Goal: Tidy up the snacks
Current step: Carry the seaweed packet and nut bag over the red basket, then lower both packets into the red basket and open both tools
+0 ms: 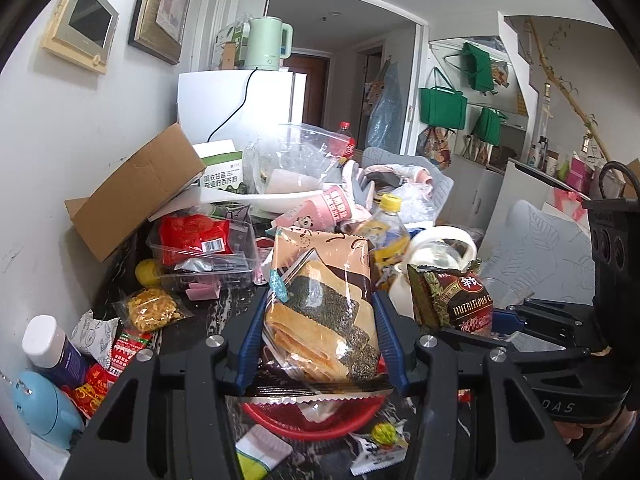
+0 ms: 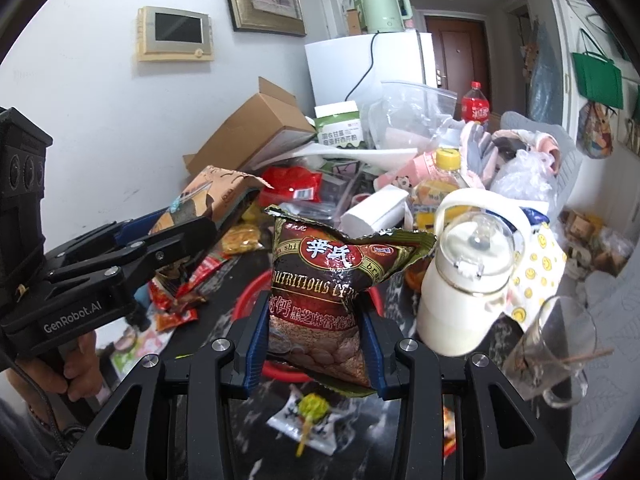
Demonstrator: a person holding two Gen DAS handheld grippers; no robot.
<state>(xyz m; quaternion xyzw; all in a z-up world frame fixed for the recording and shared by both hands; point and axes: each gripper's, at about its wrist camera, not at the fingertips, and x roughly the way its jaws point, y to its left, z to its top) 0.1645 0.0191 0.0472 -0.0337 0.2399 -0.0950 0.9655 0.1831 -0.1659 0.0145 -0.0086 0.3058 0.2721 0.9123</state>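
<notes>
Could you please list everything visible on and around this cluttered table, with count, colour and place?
Seaweed snack packet: one, tan, in left gripper.
Cereal bag: one, dark brown, in right gripper.
Red basket: one, below both packets.
Clear bin: one, holds red packet, left.
Cardboard box: one, brown, against wall.
White jug: one, right.
Glass mug: one, clear, far right.
Kettle: one, green, on fridge.
Left gripper: black, shut.
Right gripper: black, shut.

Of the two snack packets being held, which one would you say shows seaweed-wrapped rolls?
The peach-coloured packet in the left gripper; the right gripper holds a dark brown cereal bag.
</notes>
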